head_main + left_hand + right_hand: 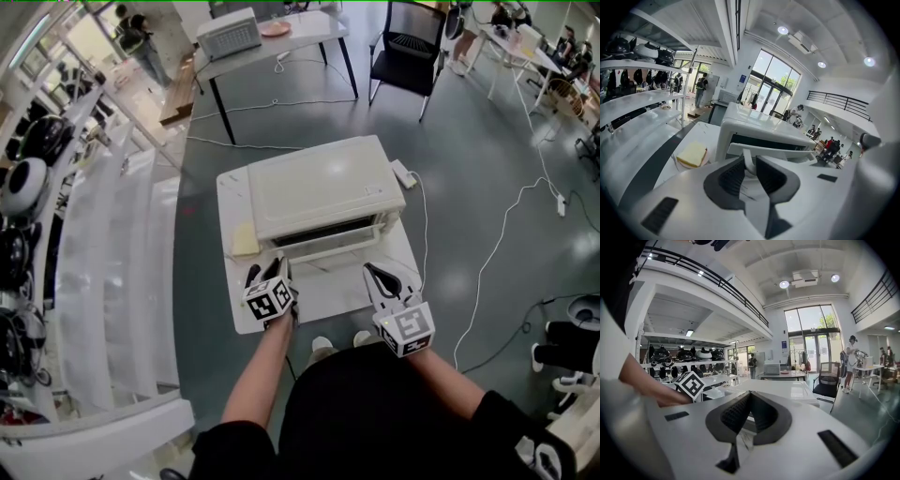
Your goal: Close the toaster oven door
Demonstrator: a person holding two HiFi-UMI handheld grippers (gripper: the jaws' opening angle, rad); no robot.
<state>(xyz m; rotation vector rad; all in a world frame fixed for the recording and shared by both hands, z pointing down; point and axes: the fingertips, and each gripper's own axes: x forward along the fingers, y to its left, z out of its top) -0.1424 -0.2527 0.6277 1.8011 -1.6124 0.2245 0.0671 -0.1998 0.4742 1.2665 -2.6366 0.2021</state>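
Your left gripper (267,272) is part-closed, its jaws clamped on the handle (747,161) of the door (774,150). I judge it is placed there to swing the door up. Your right gripper (377,274), at 3 o'clock of the left, is closed, empty and idle. The toaster oven (319,187) stands at 12 o'clock on the white table (230,202). Its door is ajar and tilted outward, with a dark gap above.
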